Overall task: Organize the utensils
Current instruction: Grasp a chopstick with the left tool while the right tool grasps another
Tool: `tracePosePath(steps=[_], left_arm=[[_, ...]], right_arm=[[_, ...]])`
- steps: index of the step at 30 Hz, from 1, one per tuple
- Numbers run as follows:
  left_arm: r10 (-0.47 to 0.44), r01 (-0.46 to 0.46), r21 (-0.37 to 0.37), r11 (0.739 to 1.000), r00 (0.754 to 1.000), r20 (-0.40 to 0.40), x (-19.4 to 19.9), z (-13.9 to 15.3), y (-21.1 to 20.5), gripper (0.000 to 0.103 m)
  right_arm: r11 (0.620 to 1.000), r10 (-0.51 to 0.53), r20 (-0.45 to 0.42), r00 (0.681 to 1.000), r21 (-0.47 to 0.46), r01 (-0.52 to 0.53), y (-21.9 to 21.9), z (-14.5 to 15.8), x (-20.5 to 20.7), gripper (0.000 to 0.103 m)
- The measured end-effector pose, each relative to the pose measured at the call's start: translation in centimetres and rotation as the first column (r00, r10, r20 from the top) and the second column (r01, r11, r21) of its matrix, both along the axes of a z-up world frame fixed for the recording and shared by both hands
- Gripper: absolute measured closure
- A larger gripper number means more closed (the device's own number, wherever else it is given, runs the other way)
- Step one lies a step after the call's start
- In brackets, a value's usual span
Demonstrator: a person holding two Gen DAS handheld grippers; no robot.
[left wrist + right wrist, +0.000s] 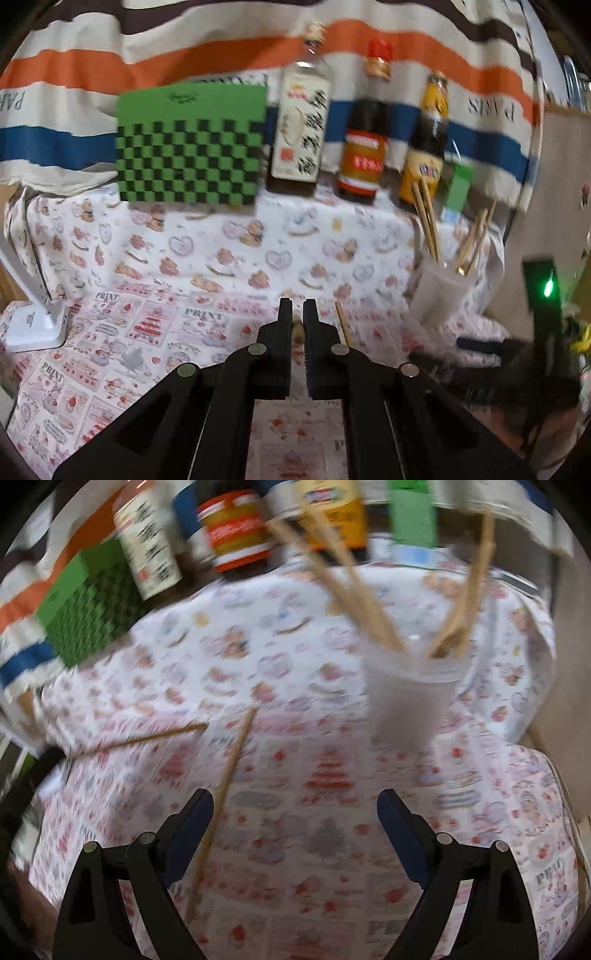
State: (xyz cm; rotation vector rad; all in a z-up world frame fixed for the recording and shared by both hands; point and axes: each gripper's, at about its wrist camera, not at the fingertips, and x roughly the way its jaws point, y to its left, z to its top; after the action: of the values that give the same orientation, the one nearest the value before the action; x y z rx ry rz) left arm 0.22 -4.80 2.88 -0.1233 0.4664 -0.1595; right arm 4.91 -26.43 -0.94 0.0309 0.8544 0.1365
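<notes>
Holding one chopstick (297, 329) tight, the left gripper (297, 314) is pinched shut on it above the table's (221, 236) near edge. It could slip, as only its tip shows between the pads. The right gripper (295, 812) is wide and holds nothing. One loose chopstick (218, 805) lies near its left finger. About four sticks stand in the one cup (406, 698) by the right edge. Three bottles (364, 147) stand at the back edge.

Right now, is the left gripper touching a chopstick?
Touching. In the left wrist view the left gripper is shut, with a wooden chopstick pinched between its pads.
</notes>
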Motion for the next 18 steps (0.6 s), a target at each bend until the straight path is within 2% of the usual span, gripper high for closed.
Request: tracePosePath(steps=[4, 10, 12, 18], left_arm=[[0.058, -0.058, 0.011, 0.998, 0.998, 0.031, 0.2, 0.5, 1.0, 0.099], [0.107, -0.106, -0.008, 0.994, 0.990, 0.089, -0.9, 1.2, 2.1, 0.099], [0.117, -0.116, -0.011, 0.993, 0.986, 0.117, -1.5, 1.5, 2.2, 0.099], [0.136, -0.143, 0.023, 0.989, 0.973, 0.185, -2.5, 2.2, 1.9, 0.099]], right_arm=[[0.995, 0.093, -0.067, 0.993, -0.013, -0.094, 2.9, -1.7, -0.2, 0.020], [0.975, 0.197, -0.121, 0.973, -0.076, -0.207, 6.5, -3.8, -1.1, 0.041], [0.972, 0.206, -0.131, 0.970, -0.088, -0.218, 6.9, -4.1, -1.4, 0.051], [0.970, 0.186, -0.104, 0.977, -0.141, -0.200, 7.1, -4.3, -1.6, 0.070]])
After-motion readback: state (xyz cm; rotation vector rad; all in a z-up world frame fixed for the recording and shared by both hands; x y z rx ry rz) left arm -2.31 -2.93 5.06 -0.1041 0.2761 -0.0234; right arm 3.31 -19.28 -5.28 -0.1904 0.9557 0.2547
